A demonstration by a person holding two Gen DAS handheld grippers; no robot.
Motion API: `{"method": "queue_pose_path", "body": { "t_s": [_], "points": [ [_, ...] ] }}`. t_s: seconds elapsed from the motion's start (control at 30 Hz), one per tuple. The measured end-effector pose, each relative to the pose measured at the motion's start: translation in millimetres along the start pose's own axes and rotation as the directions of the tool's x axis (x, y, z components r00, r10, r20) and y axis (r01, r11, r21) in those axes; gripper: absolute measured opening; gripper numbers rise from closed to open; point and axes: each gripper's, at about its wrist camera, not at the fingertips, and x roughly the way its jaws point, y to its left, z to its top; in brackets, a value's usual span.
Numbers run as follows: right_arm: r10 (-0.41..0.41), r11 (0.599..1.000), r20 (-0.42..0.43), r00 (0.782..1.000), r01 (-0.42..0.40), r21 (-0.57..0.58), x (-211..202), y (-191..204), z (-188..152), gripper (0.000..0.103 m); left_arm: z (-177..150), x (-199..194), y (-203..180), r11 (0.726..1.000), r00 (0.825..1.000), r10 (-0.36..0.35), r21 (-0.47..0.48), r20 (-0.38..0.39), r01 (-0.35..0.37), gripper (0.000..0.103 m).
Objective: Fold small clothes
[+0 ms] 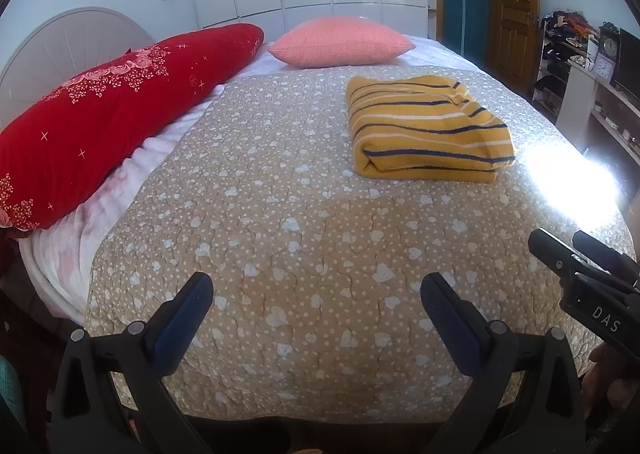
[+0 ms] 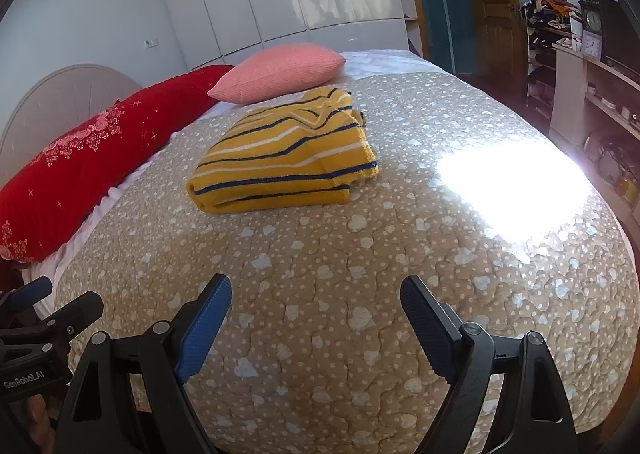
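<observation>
Striped yellow sweater (image 1: 428, 129) lies folded on the bed quilt (image 1: 280, 213), well ahead of left tool (image 1: 316, 306) and right tool (image 2: 316, 310), both spread and empty; risk: a one-layer pinch would undo the fold.

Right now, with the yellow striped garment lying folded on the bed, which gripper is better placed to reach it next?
Right, marginally. The yellow striped garment sits nearer the centre line of the right gripper; for the left gripper it lies off to the right. Both are open and well short of it.
</observation>
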Motion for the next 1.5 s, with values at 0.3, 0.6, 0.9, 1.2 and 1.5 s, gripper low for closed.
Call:
{"method": "queue_pose_path", "body": {
  "t_s": [0.3, 0.6, 0.9, 1.2, 1.5],
  "points": [
    [0.000, 1.000, -0.006, 1.000, 0.000, 0.001, 2, 0, 0, 0.091, -1, 3, -1, 1.000, 1.000, -0.015, -0.001, -0.015, 0.015, 0.103],
    [-0.003, 1.000, -0.010, 1.000, 0.004, 0.010, 3, -3, -3, 0.091, -6, 9, -1, 1.000, 0.999, -0.029, -0.012, -0.037, 0.029, 0.103],
    [-0.011, 1.000, -0.004, 1.000, 0.011, -0.001, 2, -1, -4, 0.091, -9, 11, -2, 0.999, 0.998, -0.042, -0.014, -0.038, 0.042, 0.103],
    [-0.027, 0.999, -0.002, 1.000, 0.027, -0.033, 4, 4, -6, 0.091, -12, 18, -2, 0.999, 0.998, -0.039, -0.019, -0.058, 0.038, 0.103],
    [-0.038, 0.998, 0.007, 0.999, 0.038, -0.049, 4, 6, -7, 0.091, -15, 22, -2, 0.999, 0.997, -0.031, -0.016, -0.069, 0.030, 0.103]
  ]
}}
